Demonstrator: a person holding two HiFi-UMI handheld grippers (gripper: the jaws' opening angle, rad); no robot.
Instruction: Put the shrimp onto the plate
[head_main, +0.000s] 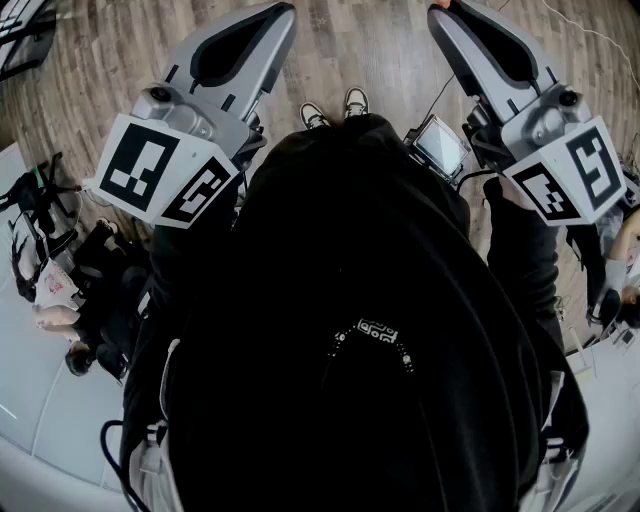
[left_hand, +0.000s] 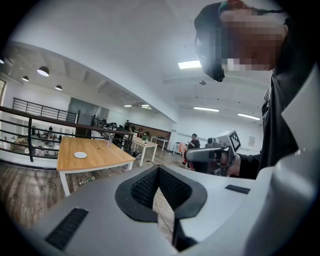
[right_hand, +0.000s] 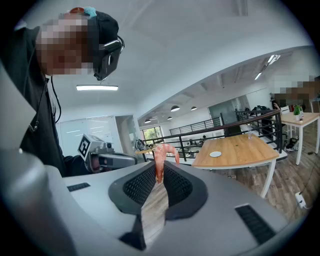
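A pink curled shrimp (right_hand: 161, 158) sticks up from the tips of my right gripper (right_hand: 160, 169), which is shut on it. My left gripper (left_hand: 159, 170) is shut with nothing between its jaws. Both grippers are held up in the air, pointing into the room. A small white plate (right_hand: 215, 154) lies on a wooden table (right_hand: 250, 150) far off; in the left gripper view the plate (left_hand: 80, 155) lies on that table (left_hand: 105, 156) too. In the head view my left gripper (head_main: 278, 12) and right gripper (head_main: 446, 14) reach forward over the wooden floor; the shrimp is hidden there.
A dark railing (right_hand: 220, 130) runs behind the wooden table. White tables (left_hand: 146, 145) and a seated person (left_hand: 192, 144) are further back. Below me are the person's dark top, shoes (head_main: 335, 106), a small screen (head_main: 440, 145) and a white desk (head_main: 30, 400) at the left.
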